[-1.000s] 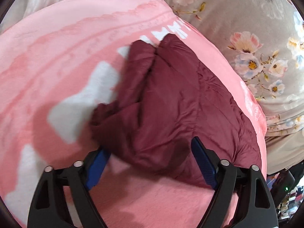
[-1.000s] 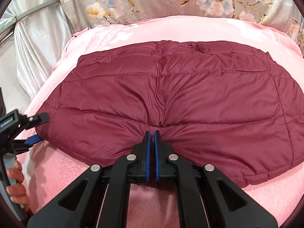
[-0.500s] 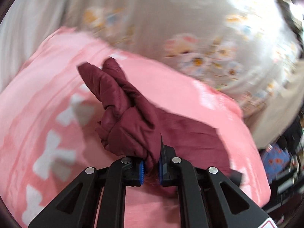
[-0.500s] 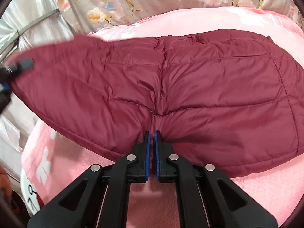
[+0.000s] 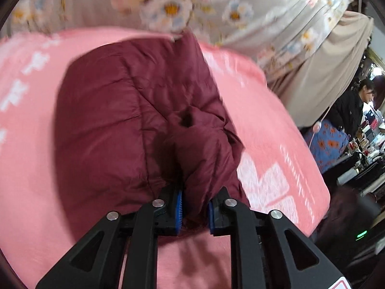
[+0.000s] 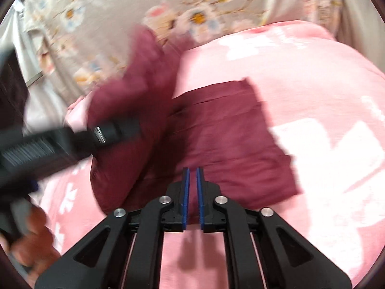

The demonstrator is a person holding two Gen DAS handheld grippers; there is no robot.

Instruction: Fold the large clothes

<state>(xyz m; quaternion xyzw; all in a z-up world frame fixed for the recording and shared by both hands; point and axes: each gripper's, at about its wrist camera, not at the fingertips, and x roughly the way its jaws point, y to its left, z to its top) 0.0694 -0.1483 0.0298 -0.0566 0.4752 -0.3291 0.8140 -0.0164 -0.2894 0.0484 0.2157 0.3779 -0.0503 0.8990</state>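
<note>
jacket [image 5: 125, 120] on blanket [image 5: 31, 168], curtain [image 5: 96, 2] behind

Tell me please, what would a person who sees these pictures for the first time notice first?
The eye goes first to the dark red padded jacket, lying partly folded in the middle of the pink blanket. Next comes the left gripper at the bottom of its view, shut on a bunched part of the jacket. In the right wrist view, the right gripper is nearly closed at the jacket's near edge; whether it holds cloth is unclear.

blur: motion is smearing the maroon jacket [image 6: 216, 144] and left gripper [image 6: 72, 139] in right wrist view; hidden: jacket bulk is covering left fingertips [image 5: 179, 202]; unclear: right gripper [image 6: 191, 192] grip
</note>
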